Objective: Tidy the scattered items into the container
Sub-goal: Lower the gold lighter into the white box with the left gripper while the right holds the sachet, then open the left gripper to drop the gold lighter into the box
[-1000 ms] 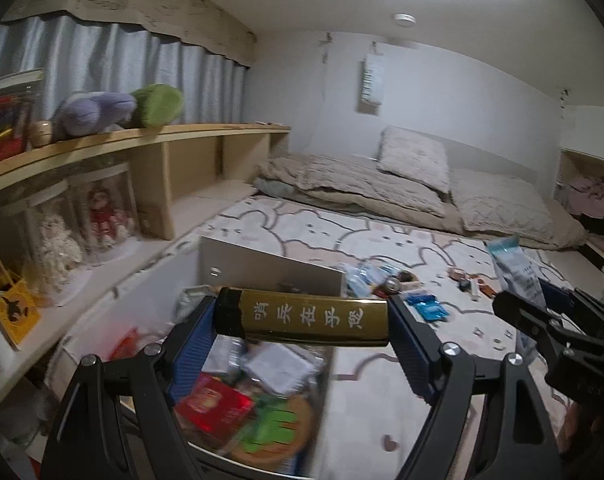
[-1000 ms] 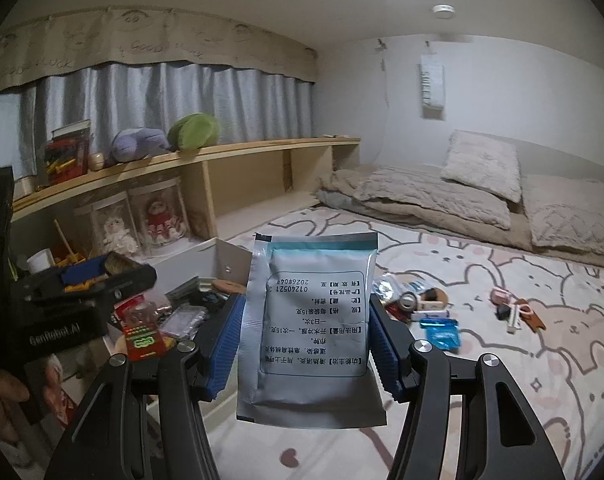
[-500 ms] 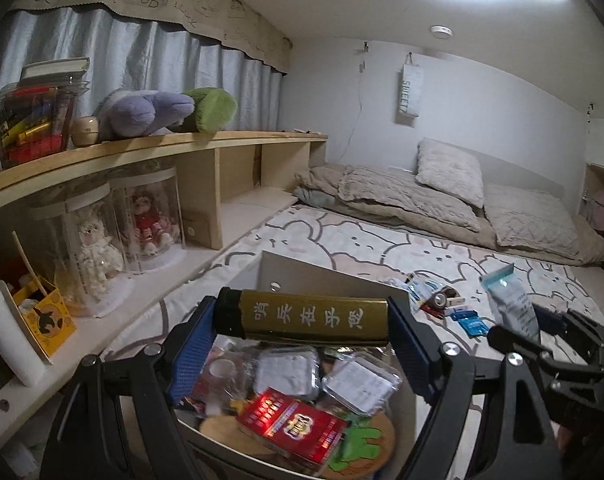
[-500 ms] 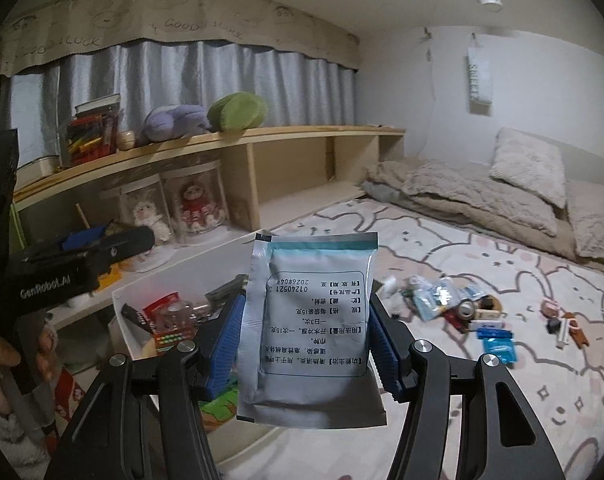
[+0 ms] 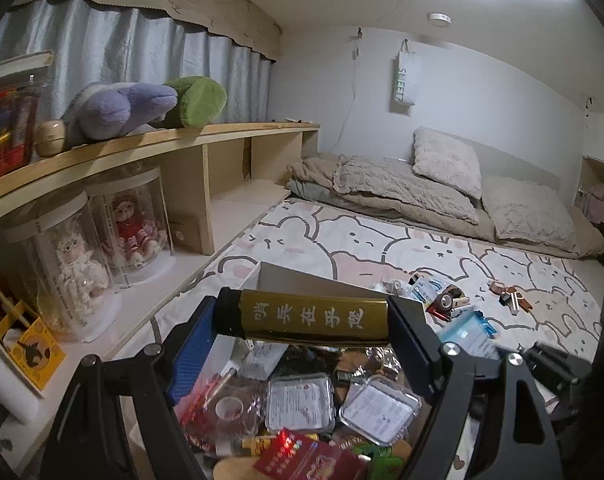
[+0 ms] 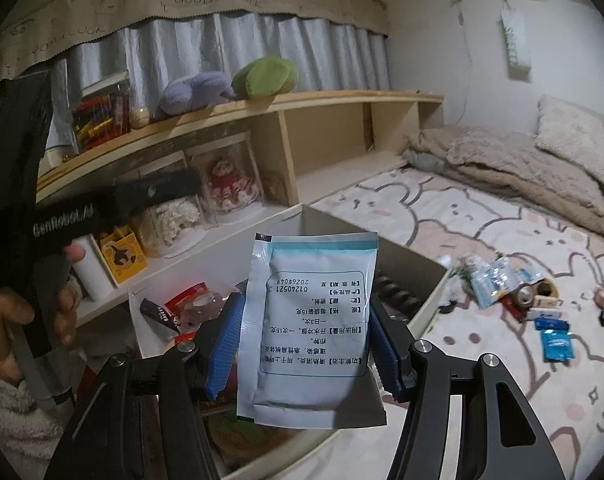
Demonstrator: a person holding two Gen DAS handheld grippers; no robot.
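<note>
step: drop into box | left hand-held gripper [image 5: 307, 322] clamps gold bar [image 5: 313, 318] above box [image 5: 302, 280] | right hand-held gripper [image 6: 303, 340] pinches sachet [image 6: 309, 328] over box at bed's shelf-side edge | tip: lower inside rim, then release

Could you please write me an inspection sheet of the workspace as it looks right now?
Surface: bed sheet with a bear print.
Job's things: white box, open and part filled; gold tube; pale sachet.
Clutter: loose packets and small items on the sheet, outside the box.
Grippers: left gripper shut on the gold tube over the box; right gripper shut on the pale sachet.
Cables: thin cord down the wall.
Surroundings: wooden shelf with plush toys, doll jars, pillows.
</note>
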